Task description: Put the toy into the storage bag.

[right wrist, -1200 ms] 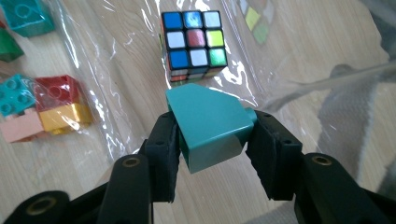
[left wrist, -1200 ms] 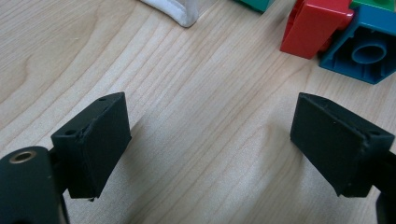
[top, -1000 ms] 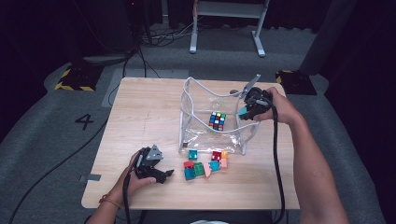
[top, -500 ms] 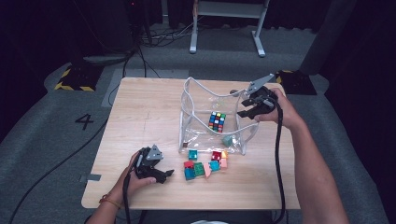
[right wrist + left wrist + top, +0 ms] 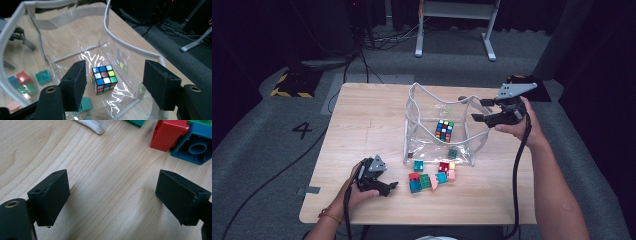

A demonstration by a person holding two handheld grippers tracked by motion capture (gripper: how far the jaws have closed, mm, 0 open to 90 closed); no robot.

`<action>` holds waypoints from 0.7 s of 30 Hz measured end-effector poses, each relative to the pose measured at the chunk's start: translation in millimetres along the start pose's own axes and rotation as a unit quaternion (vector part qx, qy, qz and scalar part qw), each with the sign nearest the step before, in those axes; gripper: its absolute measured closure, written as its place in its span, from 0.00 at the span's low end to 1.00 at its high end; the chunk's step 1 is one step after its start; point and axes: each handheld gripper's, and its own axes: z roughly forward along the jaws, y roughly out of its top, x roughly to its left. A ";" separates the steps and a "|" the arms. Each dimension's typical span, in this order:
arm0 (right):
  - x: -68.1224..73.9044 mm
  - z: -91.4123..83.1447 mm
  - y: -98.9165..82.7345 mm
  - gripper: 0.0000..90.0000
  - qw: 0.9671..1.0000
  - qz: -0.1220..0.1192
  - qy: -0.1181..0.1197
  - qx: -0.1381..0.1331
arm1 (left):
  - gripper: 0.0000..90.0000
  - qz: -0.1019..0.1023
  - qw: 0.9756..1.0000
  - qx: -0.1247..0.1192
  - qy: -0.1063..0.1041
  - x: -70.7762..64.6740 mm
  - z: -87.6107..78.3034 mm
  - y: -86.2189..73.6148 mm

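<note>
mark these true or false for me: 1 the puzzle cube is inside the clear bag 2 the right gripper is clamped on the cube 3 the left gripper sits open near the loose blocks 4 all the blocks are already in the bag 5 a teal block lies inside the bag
1. True: the puzzle cube sits on the floor of the clear bag.
2. False: the right gripper is up by the bag's rim with its jaws apart and nothing between them; they have just been opening.
3. True: the left gripper rests open on the table beside the loose blocks.
4. False: most blocks lie on the table in front of the bag.
5. True: a teal block lies inside, near the front wall.
</note>
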 end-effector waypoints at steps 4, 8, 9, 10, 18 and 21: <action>4.5 -17.3 -5.1 0.41 1.000 0.003 -0.017 -0.025 | 0.14 0.000 1.000 -0.001 0.000 0.0 0.1 0.0; 12.1 -31.9 -11.7 0.41 0.999 0.002 -0.023 -0.042 | 0.14 0.000 1.000 0.000 0.000 0.0 0.0 0.0; 13.8 -35.2 -13.9 0.41 0.999 0.000 -0.024 -0.044 | 0.14 0.000 1.000 0.000 0.000 0.0 0.1 0.0; 15.8 -38.2 -16.0 0.41 0.998 0.002 -0.026 -0.048 | 0.14 0.000 1.000 -0.001 0.000 0.0 0.1 0.0; 31.9 -60.0 -38.9 0.39 0.997 -0.009 -0.037 -0.070 | 0.14 0.000 1.000 0.000 0.000 0.0 0.0 0.0; 37.8 -64.8 -50.1 0.39 0.996 0.000 -0.038 -0.079 | 0.14 -0.001 1.000 -0.001 -0.001 -0.1 0.2 -0.1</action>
